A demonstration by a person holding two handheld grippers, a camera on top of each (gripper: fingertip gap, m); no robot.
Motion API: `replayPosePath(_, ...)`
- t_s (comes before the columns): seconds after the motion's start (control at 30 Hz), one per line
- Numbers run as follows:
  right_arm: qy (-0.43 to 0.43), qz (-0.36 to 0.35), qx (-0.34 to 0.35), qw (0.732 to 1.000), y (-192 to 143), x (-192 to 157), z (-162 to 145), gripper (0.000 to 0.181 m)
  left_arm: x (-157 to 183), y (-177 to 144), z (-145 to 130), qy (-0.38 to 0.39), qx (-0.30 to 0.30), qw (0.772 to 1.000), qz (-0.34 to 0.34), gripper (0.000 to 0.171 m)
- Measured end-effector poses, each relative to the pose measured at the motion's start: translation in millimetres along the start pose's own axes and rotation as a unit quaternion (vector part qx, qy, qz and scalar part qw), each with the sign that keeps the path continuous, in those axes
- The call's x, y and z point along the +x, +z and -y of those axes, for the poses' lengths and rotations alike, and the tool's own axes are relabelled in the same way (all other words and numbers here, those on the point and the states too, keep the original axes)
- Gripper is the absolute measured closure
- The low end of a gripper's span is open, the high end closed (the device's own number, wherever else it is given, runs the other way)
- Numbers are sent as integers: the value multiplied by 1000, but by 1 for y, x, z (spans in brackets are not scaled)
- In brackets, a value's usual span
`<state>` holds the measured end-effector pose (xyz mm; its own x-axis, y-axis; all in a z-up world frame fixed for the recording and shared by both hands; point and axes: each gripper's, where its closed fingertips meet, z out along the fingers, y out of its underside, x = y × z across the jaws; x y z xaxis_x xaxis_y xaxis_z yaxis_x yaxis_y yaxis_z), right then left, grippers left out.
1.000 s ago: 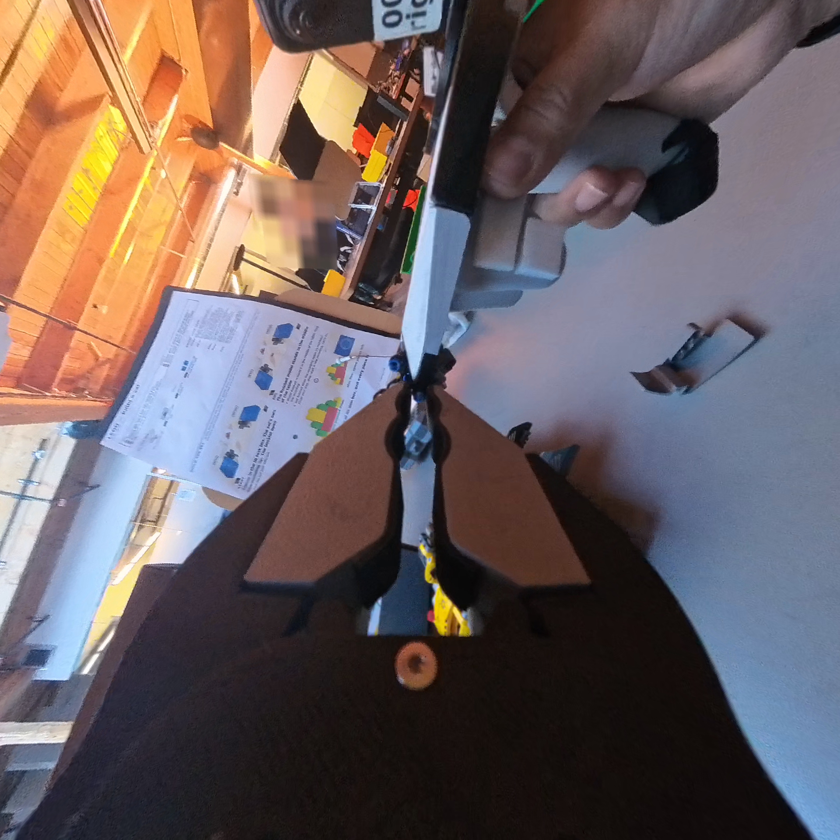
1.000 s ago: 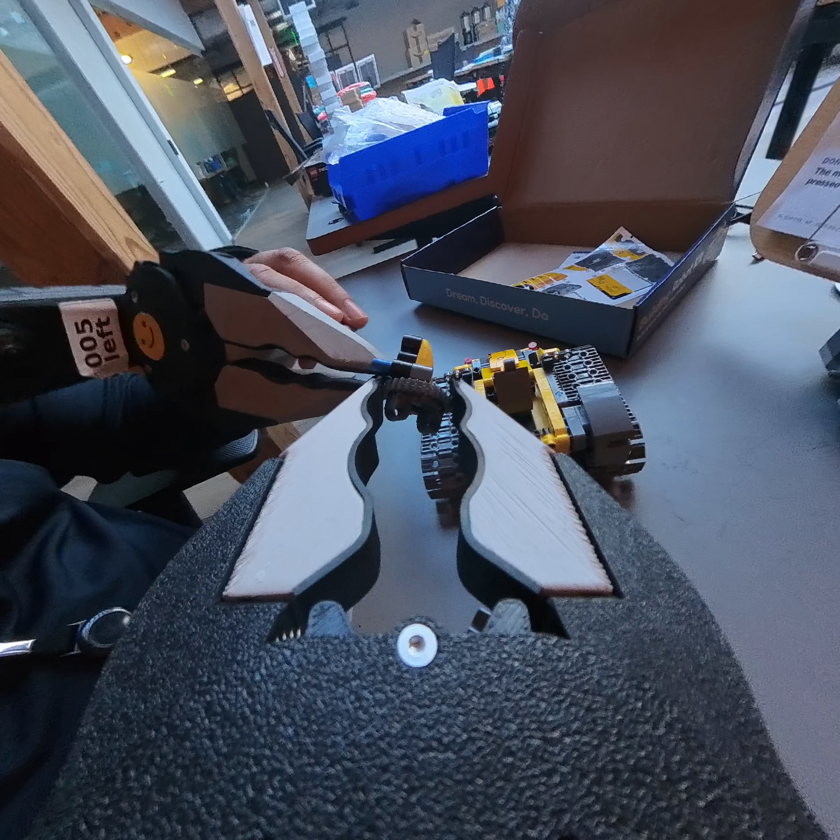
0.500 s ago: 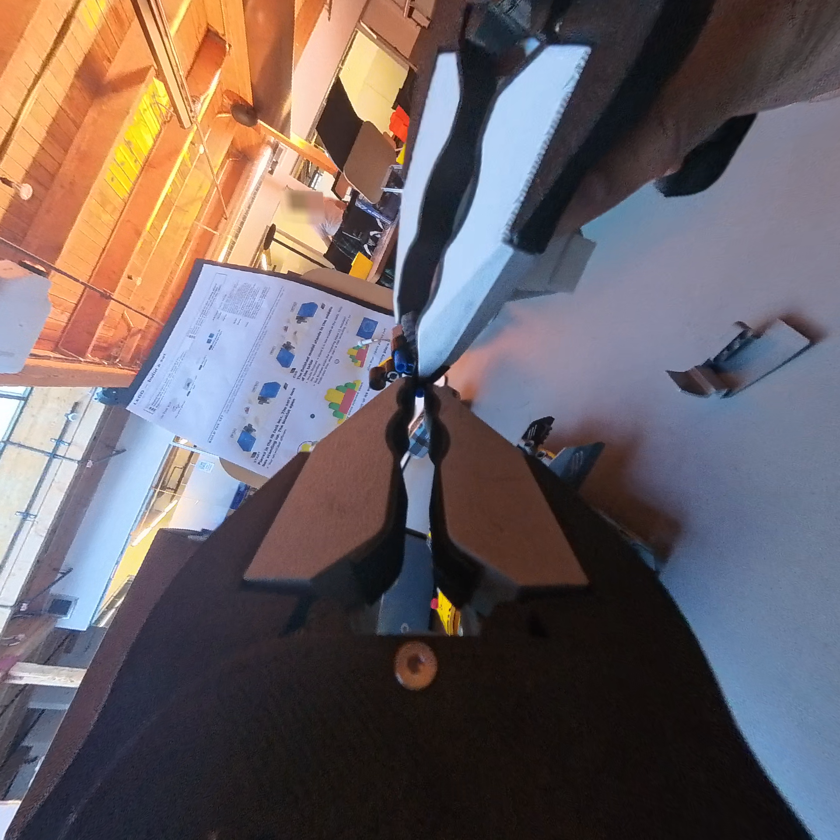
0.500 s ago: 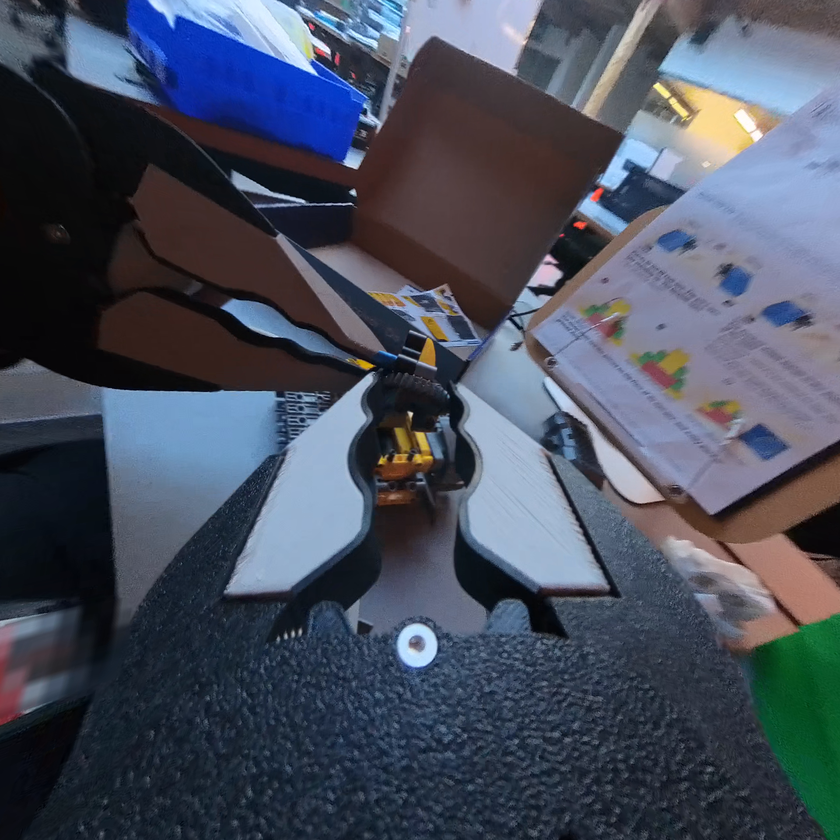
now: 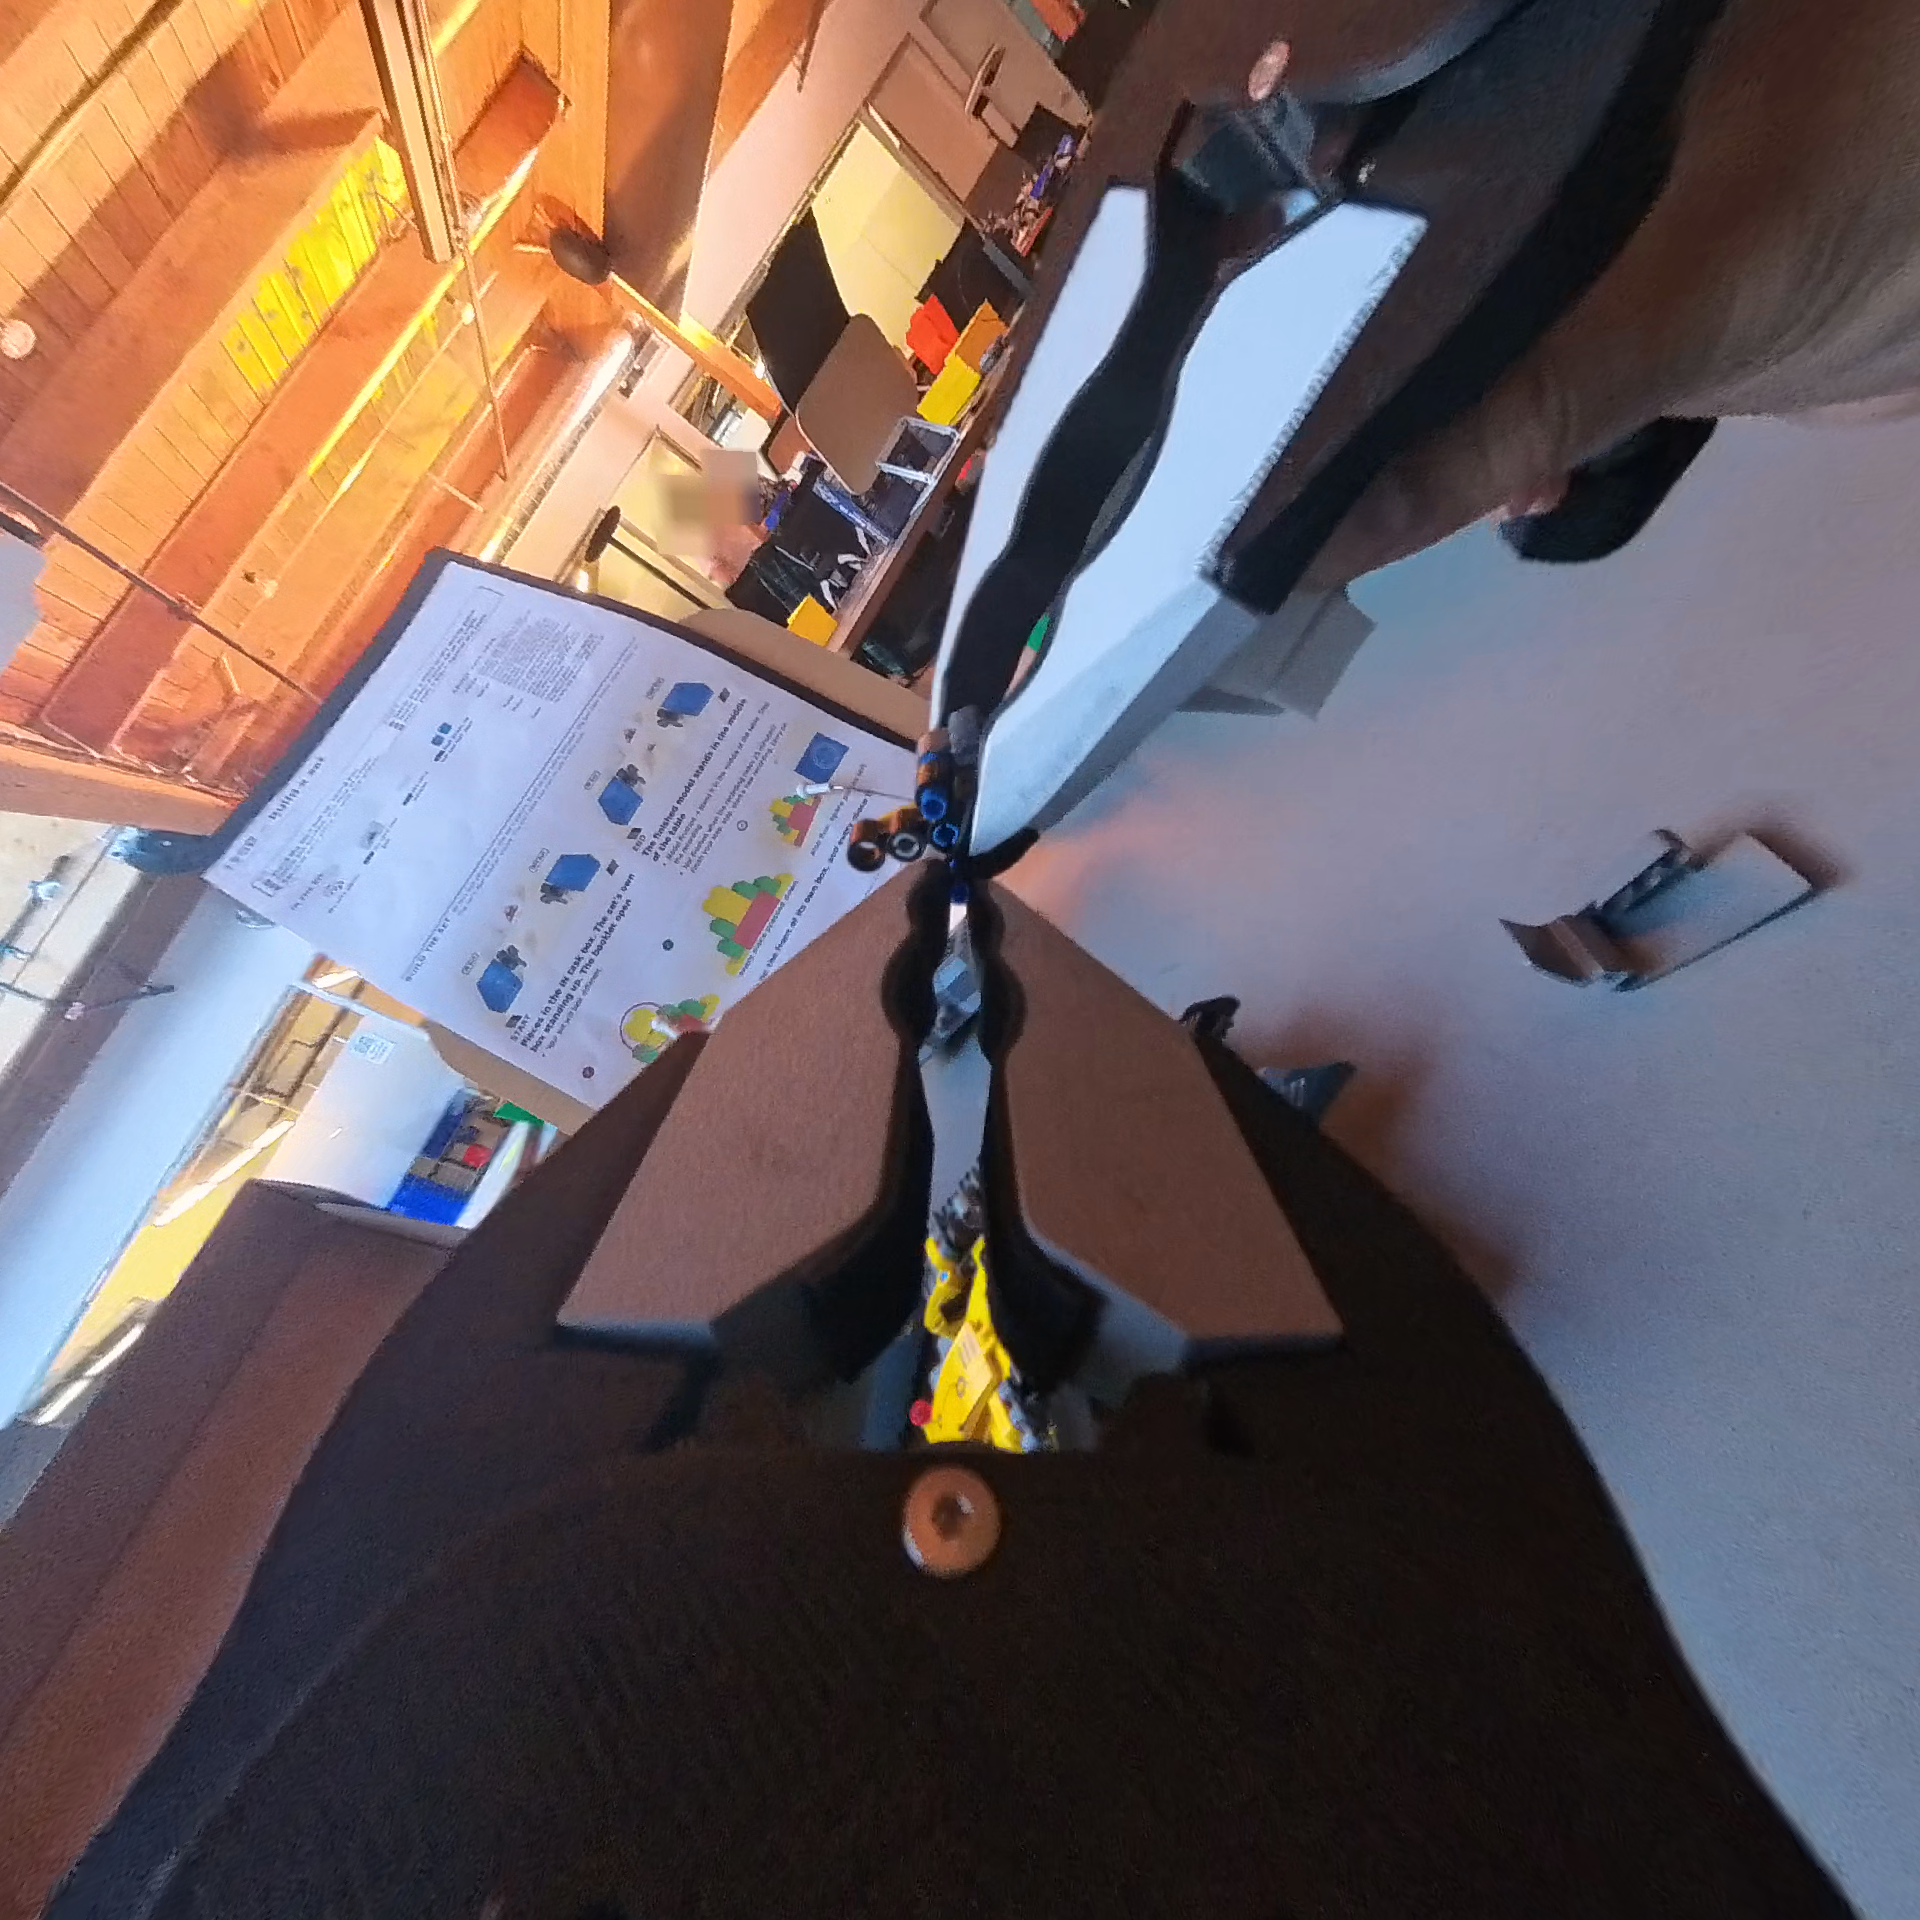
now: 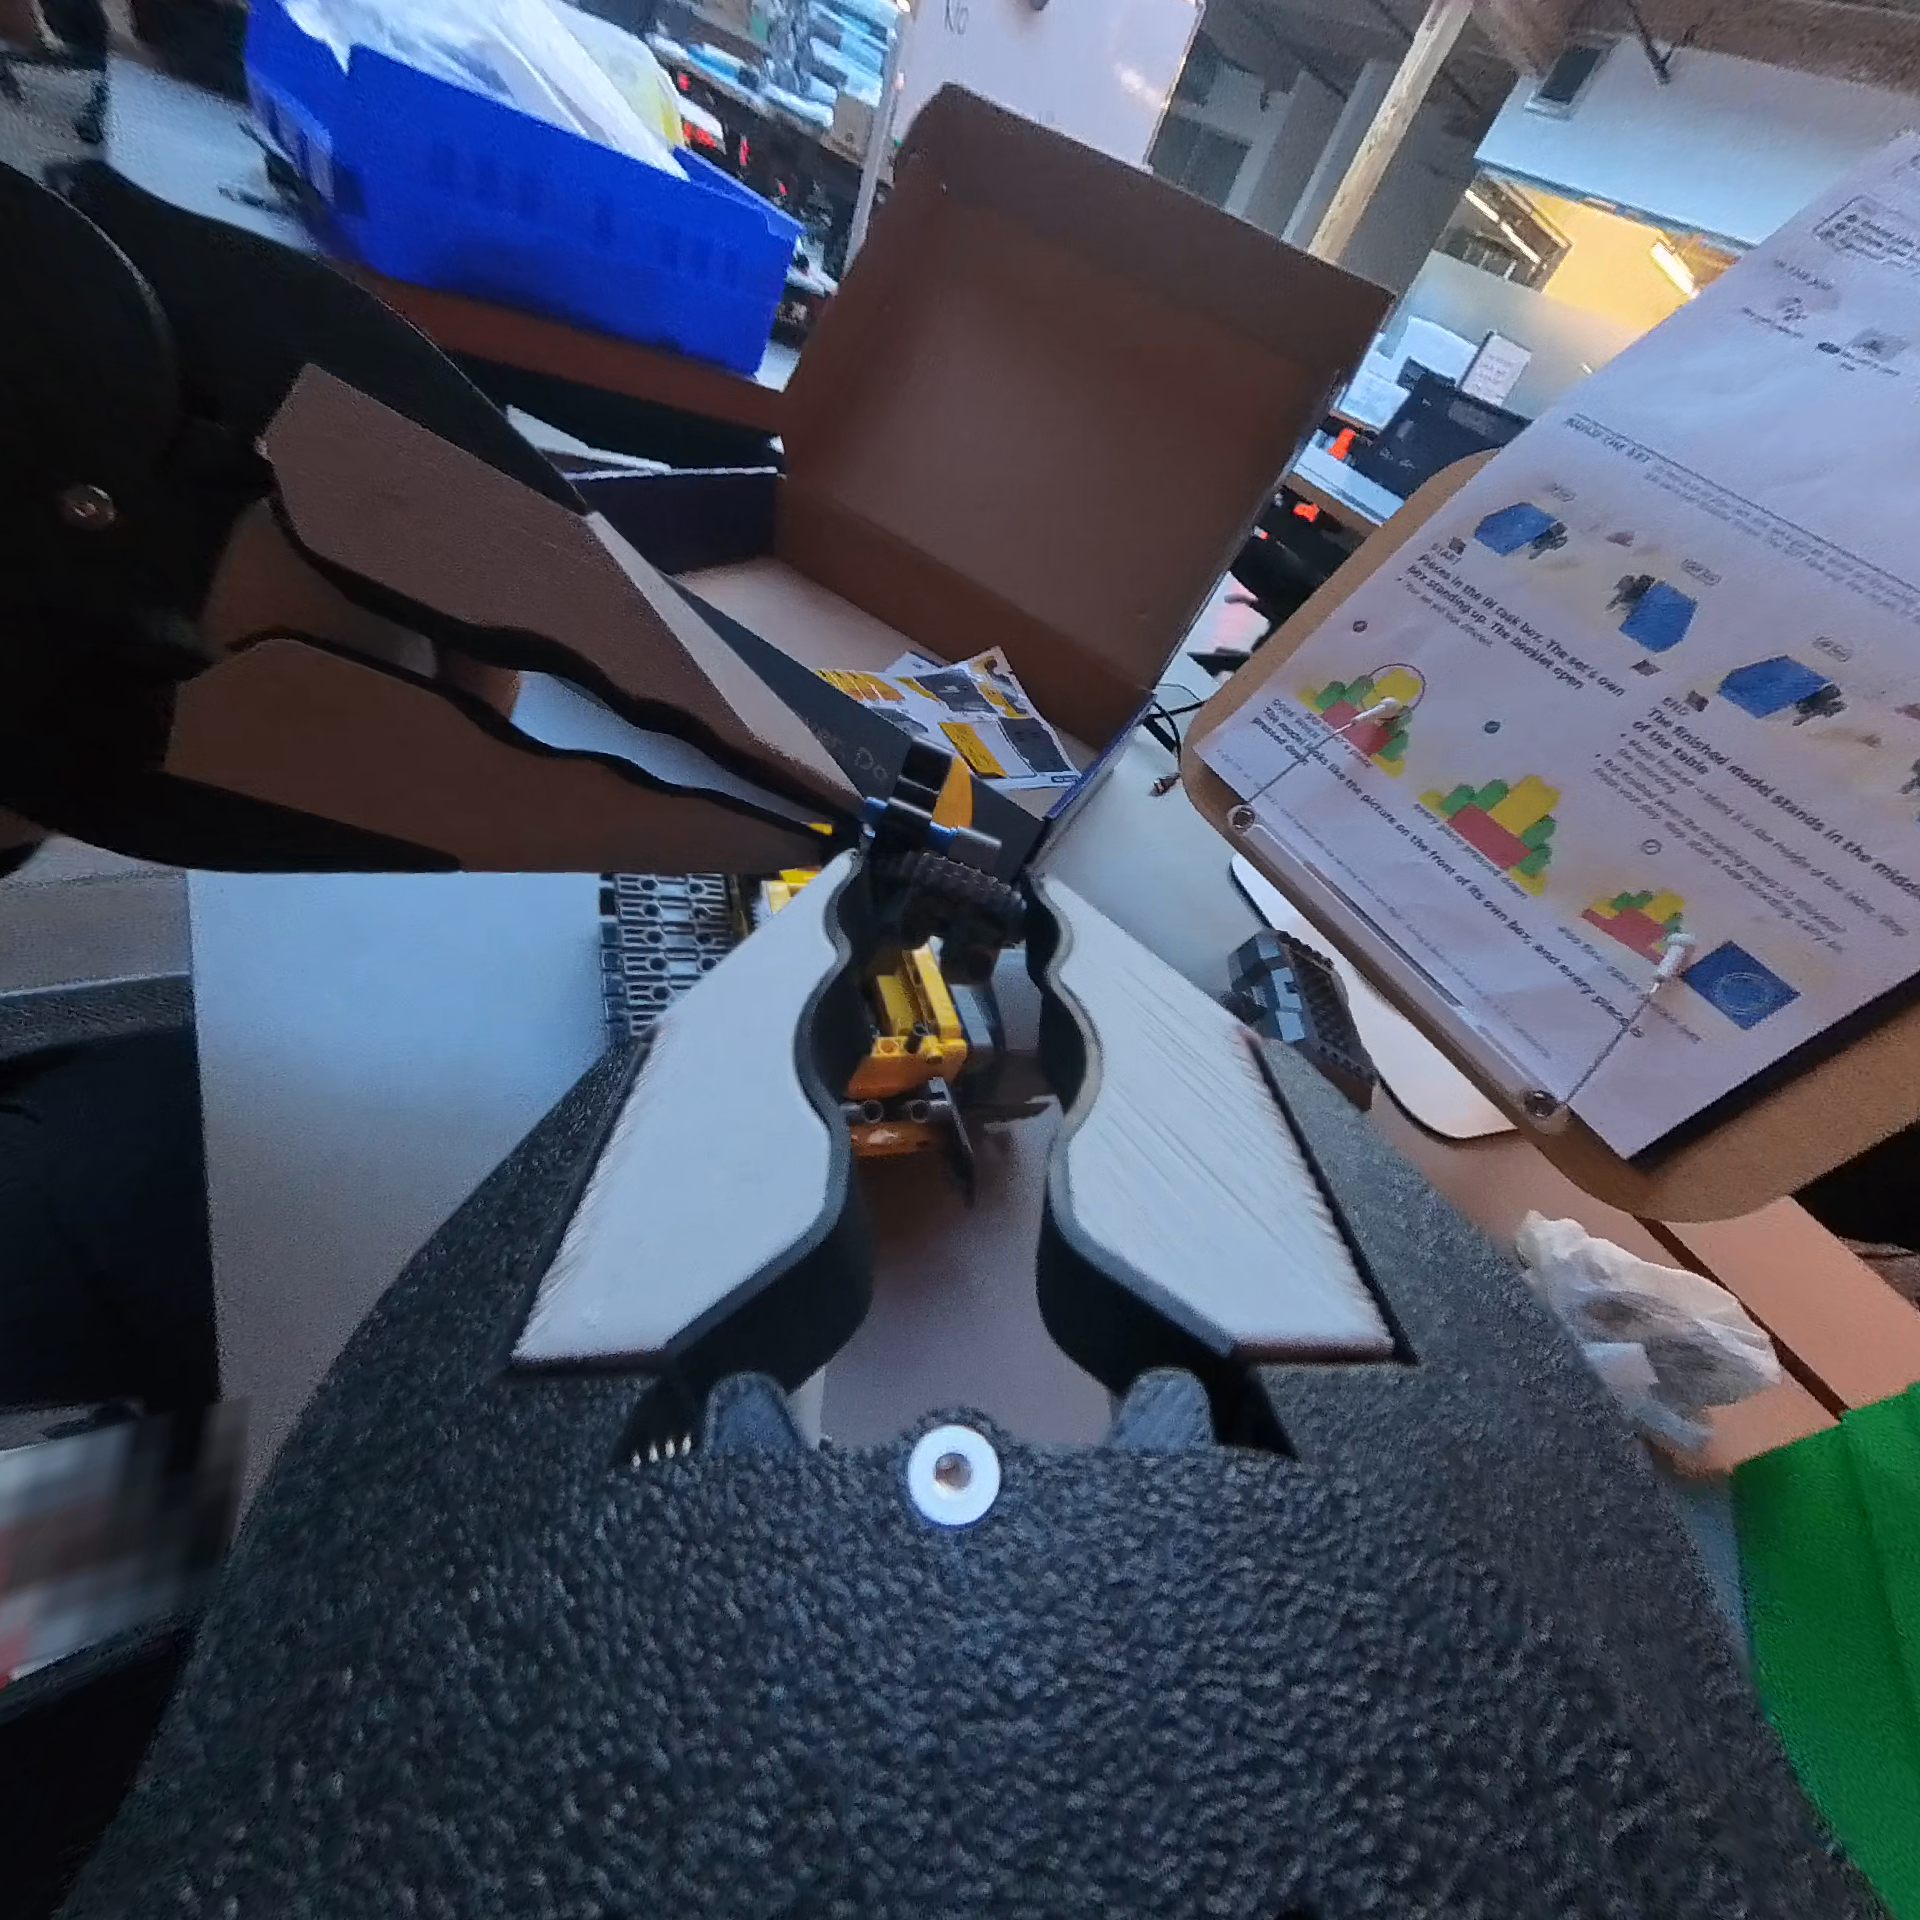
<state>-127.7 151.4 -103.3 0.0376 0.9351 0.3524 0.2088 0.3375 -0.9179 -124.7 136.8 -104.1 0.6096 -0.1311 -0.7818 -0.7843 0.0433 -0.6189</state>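
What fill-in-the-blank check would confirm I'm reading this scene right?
1. The left gripper and right gripper both pinch one small brick assembly, whose pins are ____.
2. The booklet lies ____ the open cardboard box.
3. On the table, seen between the right gripper's fingers, sits a mostly ____ model.

Missing words: blue; inside; yellow.

My left gripper (image 5: 954, 883) is rolled onto its side, its fingers pinched nearly together with only a thin slit between them. My right gripper (image 6: 940, 883) sits level, fingertips drawn in but bowed apart behind them. The two point at each other, tips almost touching. My right hand (image 5: 1714, 260) wraps its handle.
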Motion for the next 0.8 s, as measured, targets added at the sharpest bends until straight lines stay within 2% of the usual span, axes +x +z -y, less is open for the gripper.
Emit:
replayPosePath(0.07,-17,-12,-2,1000,0,1,0,156,0,0,0,13,-5,1000,8,170)
replayPosePath(0.13,-43,-28,-8,999,-1,2,1,156,0,2,0,-8,4,1000,6,171)
replayPosePath(0.23,-83,-22,11,996,-5,3,6,155,-3,1,4,-117,47,991,-39,171)
replayPosePath(0.27,-65,-6,11,998,-5,2,5,155,-1,1,4,-138,50,988,-54,171)
replayPosePath(0.37,11,39,44,998,-7,1,8,154,0,0,8,-138,63,986,-64,171)
replayPosePath(0.47,25,69,51,996,-10,0,9,154,-2,-2,10,-150,70,984,-71,171)
replayPosePath(0.8,-12,52,53,997,-13,1,11,155,-8,-4,16,-172,79,980,-57,171)
